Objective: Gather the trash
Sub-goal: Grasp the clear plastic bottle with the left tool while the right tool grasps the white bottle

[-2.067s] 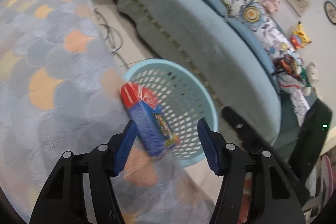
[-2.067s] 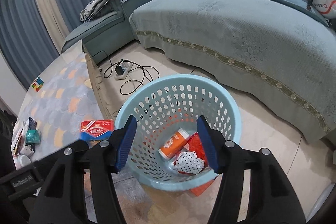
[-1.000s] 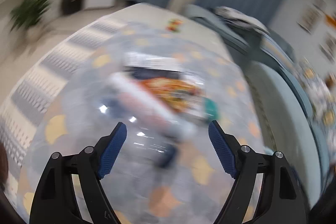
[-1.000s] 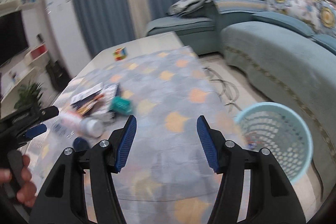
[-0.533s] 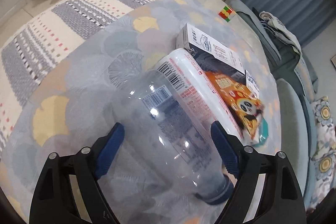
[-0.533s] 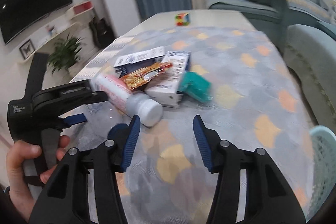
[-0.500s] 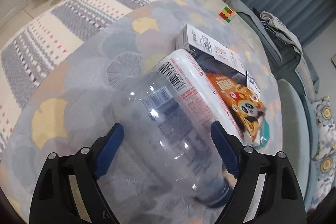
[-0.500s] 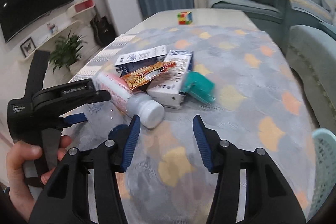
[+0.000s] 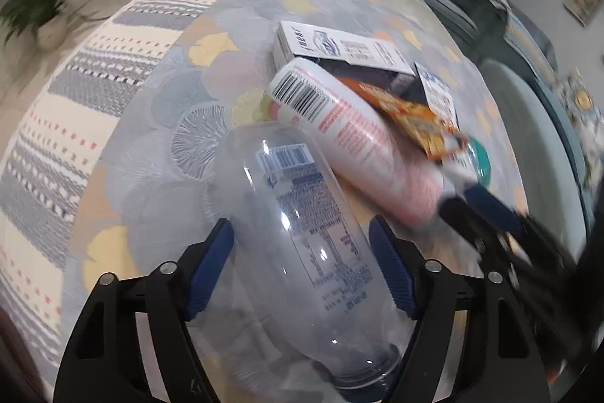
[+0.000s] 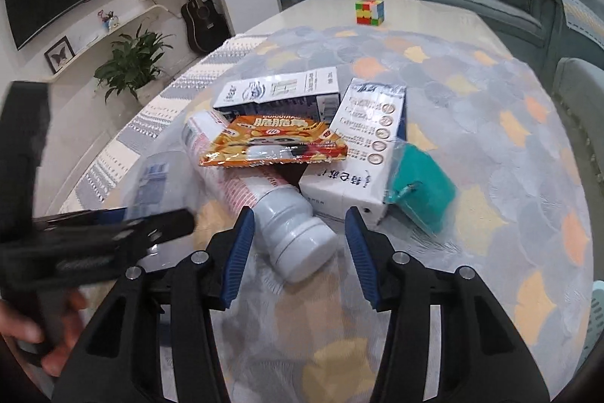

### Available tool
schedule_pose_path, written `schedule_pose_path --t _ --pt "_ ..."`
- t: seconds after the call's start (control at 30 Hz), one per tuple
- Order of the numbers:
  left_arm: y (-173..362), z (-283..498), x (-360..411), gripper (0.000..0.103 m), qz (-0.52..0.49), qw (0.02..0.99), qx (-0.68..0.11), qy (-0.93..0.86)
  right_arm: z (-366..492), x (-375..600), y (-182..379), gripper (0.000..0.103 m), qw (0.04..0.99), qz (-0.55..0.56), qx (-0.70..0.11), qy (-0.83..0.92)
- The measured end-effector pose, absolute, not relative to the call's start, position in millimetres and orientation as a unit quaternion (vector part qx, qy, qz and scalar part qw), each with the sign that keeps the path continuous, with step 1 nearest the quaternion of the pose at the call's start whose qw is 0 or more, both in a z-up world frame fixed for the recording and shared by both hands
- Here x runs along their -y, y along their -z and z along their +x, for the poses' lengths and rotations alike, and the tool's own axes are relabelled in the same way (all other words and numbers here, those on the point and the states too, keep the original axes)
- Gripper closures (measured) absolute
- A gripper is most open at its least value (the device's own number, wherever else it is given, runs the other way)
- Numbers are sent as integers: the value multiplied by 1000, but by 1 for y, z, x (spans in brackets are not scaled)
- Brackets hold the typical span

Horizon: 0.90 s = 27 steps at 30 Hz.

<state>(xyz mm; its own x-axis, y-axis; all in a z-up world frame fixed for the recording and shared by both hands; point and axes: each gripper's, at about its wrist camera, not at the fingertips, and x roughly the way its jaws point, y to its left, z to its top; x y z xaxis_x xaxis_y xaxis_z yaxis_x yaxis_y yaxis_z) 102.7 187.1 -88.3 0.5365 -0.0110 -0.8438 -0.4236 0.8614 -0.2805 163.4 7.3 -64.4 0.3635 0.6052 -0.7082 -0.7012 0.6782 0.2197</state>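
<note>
Tabletop (image 10: 509, 146) under scallop-print cloth carries a trash heap; clear bottle (image 9: 302, 233) lies between the spread blue pads of the left hand-held gripper (image 9: 302, 274), contact unclear; white bottle (image 10: 271, 199), cap toward the right hand-held gripper (image 10: 298, 255), its pads apart; snack wrapper (image 10: 271, 142) draped on top

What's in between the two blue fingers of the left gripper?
A clear plastic bottle lies on its side between the left gripper's fingers, which aren't squeezing it yet. The left wrist view shows it.
</note>
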Motion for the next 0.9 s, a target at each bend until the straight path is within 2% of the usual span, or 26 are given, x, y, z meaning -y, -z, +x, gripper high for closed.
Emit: schedule_pose_path --t 0.23,0.3,0.37,0.4,0.63,0.83,0.87,0.9 --pt "84 86 -195 36 -215 849 -473 -99 155 -24 71 56 805 -77 -410 -421" --pt "84 85 -197 36 -220 847 -472 -102 145 -24 70 59 807 -87 -405 -421" --pt "85 84 -199 36 -225 846 -473 -103 138 -20 69 68 803 -80 -408 -427" --pt "85 83 -200 36 -227 846 -472 -104 133 -16 69 69 802 -73 -411 -426" --pt "87 77 -204 35 -244 843 -468 -106 92 26 67 69 816 -62 -423 -388" --pt "86 77 -193 36 -219 848 -471 -109 66 50 62 68 802 -78 -444 -391" --pt "86 77 -192 36 -215 848 -472 -109 66 48 61 67 800 -80 -446 -393" --pt "86 78 -191 36 -212 849 -472 -110 69 45 58 61 803 -84 -443 -389"
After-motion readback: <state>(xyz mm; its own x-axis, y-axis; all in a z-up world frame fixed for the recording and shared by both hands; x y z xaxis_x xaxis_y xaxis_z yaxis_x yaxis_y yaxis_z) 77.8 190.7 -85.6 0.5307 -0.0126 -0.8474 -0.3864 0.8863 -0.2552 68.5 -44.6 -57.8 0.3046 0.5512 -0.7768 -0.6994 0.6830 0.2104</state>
